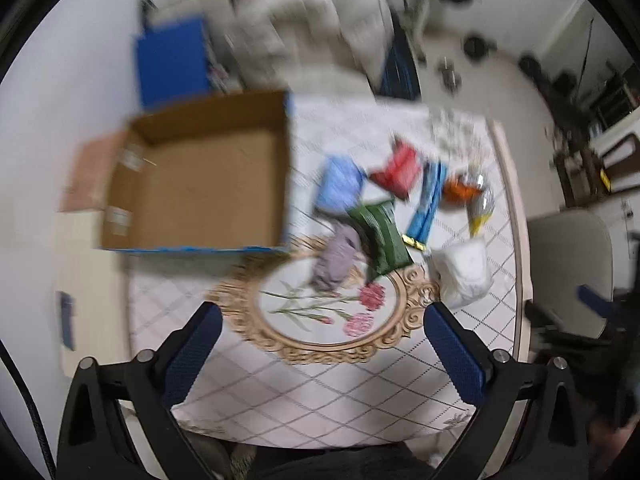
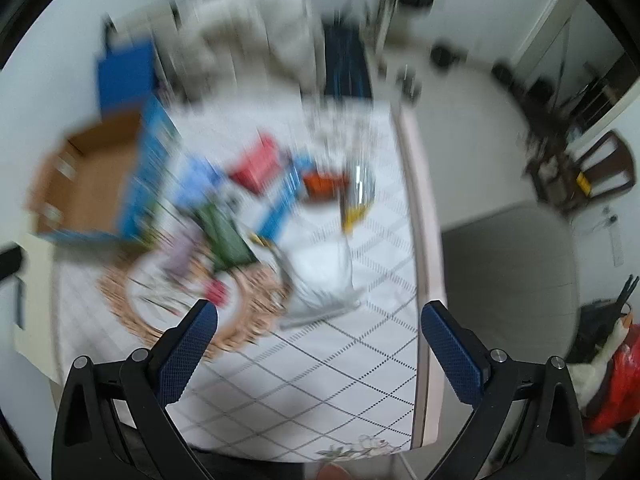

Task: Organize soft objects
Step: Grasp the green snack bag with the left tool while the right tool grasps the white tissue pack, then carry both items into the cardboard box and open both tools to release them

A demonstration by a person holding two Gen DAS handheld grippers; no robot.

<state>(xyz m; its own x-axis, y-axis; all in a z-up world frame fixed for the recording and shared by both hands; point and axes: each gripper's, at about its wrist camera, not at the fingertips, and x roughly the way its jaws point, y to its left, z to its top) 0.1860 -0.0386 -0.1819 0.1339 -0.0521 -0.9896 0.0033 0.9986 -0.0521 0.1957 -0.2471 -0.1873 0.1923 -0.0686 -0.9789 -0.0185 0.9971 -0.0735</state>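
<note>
Several soft packs lie on the table: a light blue one (image 1: 339, 190), a red one (image 1: 398, 172), a dark green one (image 1: 380, 236), a lilac one (image 1: 338, 258), a blue one (image 1: 428, 204), an orange one (image 1: 460, 190) and a white bag (image 1: 464, 270). An open, empty cardboard box (image 1: 200, 176) stands at the left. My left gripper (image 1: 322, 334) is open and empty, held above the table's near part. My right gripper (image 2: 318, 330) is open and empty, near the white bag (image 2: 324, 270). The right wrist view is blurred; the box (image 2: 92, 184) shows at its left.
The table (image 1: 320, 392) has a diamond-patterned cloth with a floral oval. A grey chair (image 2: 508, 276) stands right of the table. A beige padded seat (image 1: 316, 36) and a blue panel (image 1: 172, 60) are behind it. A clear bag (image 1: 480, 200) lies near the right edge.
</note>
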